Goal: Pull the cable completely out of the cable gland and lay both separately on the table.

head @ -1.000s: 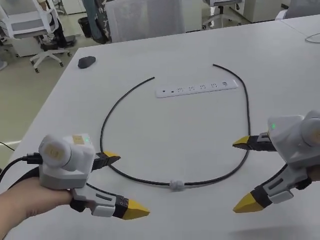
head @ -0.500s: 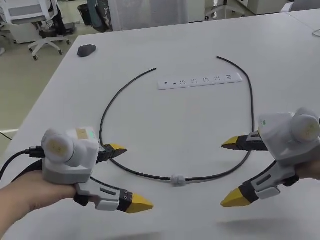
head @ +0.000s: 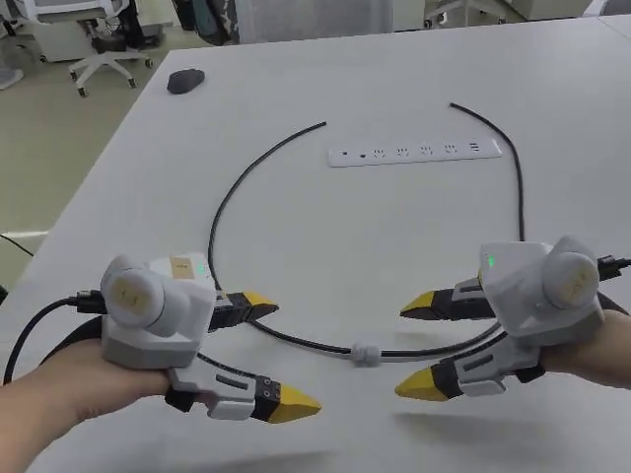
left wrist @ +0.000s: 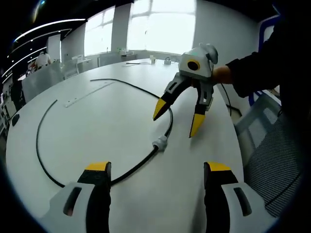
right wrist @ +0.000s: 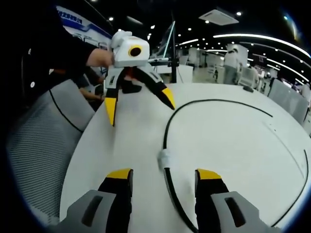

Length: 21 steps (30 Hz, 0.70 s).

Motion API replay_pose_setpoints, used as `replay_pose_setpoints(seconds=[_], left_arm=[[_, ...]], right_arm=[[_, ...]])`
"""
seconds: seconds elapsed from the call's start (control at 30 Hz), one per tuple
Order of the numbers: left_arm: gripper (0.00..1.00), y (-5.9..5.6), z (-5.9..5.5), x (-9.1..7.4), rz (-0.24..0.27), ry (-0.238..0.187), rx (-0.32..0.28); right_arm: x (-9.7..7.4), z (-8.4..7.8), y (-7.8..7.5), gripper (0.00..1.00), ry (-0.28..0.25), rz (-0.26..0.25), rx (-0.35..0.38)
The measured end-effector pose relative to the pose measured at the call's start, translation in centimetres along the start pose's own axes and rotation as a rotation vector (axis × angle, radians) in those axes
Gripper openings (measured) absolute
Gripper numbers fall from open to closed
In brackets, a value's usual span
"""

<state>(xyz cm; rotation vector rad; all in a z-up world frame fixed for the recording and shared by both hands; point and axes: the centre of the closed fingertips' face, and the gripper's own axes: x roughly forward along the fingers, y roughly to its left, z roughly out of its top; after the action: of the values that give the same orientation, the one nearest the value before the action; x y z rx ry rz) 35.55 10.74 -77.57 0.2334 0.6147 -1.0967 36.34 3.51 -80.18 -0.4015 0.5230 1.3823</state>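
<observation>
A long black cable (head: 222,212) lies in a wide loop on the white table (head: 325,246). A small pale cable gland (head: 366,352) sits on its near stretch. My left gripper (head: 286,353) hovers open just left of the gland, and my right gripper (head: 406,347) hovers open just right of it, tips pointing at each other. In the left gripper view the gland (left wrist: 159,142) lies ahead between my open jaws (left wrist: 156,167), with the right gripper (left wrist: 175,122) beyond. In the right gripper view the gland (right wrist: 164,158) sits just past my open jaws (right wrist: 164,174), facing the left gripper (right wrist: 140,110).
A white power strip (head: 414,153) lies inside the far part of the loop. A dark mouse (head: 185,81) rests near the table's far left edge. Office chairs (head: 99,49) stand on the floor beyond.
Both grippers have closed in on the gland from either side, the right one moving left and lower. The cable and gland lie as before; the head camera has shifted.
</observation>
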Motion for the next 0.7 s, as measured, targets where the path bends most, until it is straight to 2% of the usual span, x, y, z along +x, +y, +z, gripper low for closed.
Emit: replay_pose_setpoints(seconds=[0.03, 0.07, 0.1, 0.17, 0.2, 0.23, 0.37, 0.43, 0.57, 0.7], left_arm=[[0.77, -0.1, 0.1, 0.1, 0.002, -0.011, -0.001], [0.76, -0.2, 0.4, 0.2, 0.001, -0.021, -0.006], [0.76, -0.5, 0.6, 0.3, -0.011, -0.033, -0.016], [0.8, -0.8, 0.2, 0.5, -0.024, -0.018, -0.007], [0.79, -1.0, -0.4, 0.5, -0.031, 0.009, 0.004], [0.77, -1.0, -0.4, 0.5, -0.029, 0.011, 0.012], [0.75, -1.1, 0.0, 0.4, -0.031, -0.012, -0.011], [0.7, -1.3, 0.2, 0.5, -0.041, -0.024, -0.004], [0.64, -1.7, 0.0, 0.7, -0.052, -0.017, -0.013], [0.65, -2.1, -0.4, 0.9, -0.062, -0.004, -0.03]], right_arm=[[0.4, -0.1, -0.3, 0.4, 0.003, -0.015, 0.002], [0.6, 0.0, -0.2, 0.38, -0.014, -0.006, 0.024], [1.0, 0.0, -0.4, 0.4, -0.029, -0.017, 0.056], [1.5, 0.2, -0.2, 0.4, -0.034, -0.012, 0.062], [1.6, 0.1, -0.3, 0.37, -0.029, -0.02, 0.063], [1.8, 0.1, -0.4, 0.33, -0.029, -0.028, 0.061], [2.2, 0.3, -1.1, 0.27, -0.058, -0.05, 0.103], [2.4, 0.4, -0.9, 0.23, -0.067, -0.041, 0.128], [2.7, 0.3, -0.9, 0.17, -0.064, -0.045, 0.117], [3.0, 0.1, -0.7, 0.1, -0.068, -0.05, 0.097]])
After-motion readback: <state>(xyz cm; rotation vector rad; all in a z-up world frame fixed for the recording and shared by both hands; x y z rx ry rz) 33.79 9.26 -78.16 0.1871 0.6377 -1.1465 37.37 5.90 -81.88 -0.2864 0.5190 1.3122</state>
